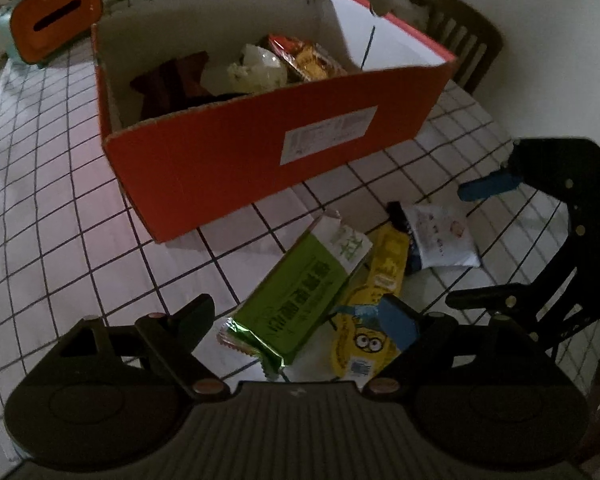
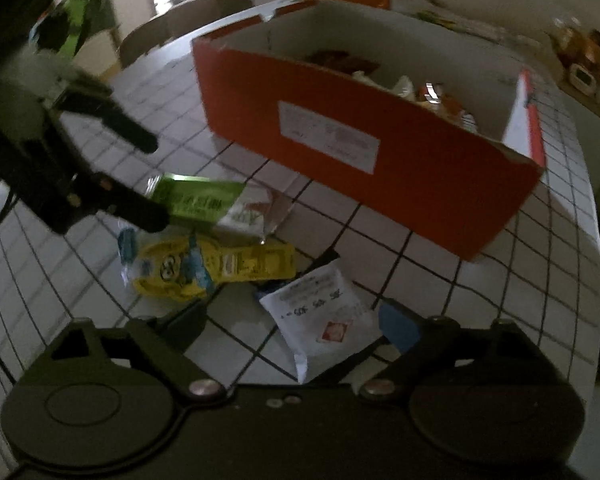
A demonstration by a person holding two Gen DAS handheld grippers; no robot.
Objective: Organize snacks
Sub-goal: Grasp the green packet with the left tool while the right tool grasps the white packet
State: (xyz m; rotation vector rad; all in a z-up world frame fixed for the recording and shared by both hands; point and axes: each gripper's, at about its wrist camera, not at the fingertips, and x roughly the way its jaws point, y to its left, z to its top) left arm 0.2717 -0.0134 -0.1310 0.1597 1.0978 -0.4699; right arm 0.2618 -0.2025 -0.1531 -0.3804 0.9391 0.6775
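Snacks are split in two lots around the orange box [image 1: 260,160]: several already lie inside it, while three wait on the checked tablecloth [image 1: 60,220] just in front of its labelled long wall. The green packet [image 1: 300,296] is nearest the box, the yellow packet [image 1: 376,308] lies beside it, and the white pouch [image 2: 324,320] is farthest out. The left gripper [image 1: 300,320] straddles the green packet, jaws spread, nothing pinched. The right gripper [image 2: 296,324] brackets the white pouch, also spread, likely lining up one pick per hand.
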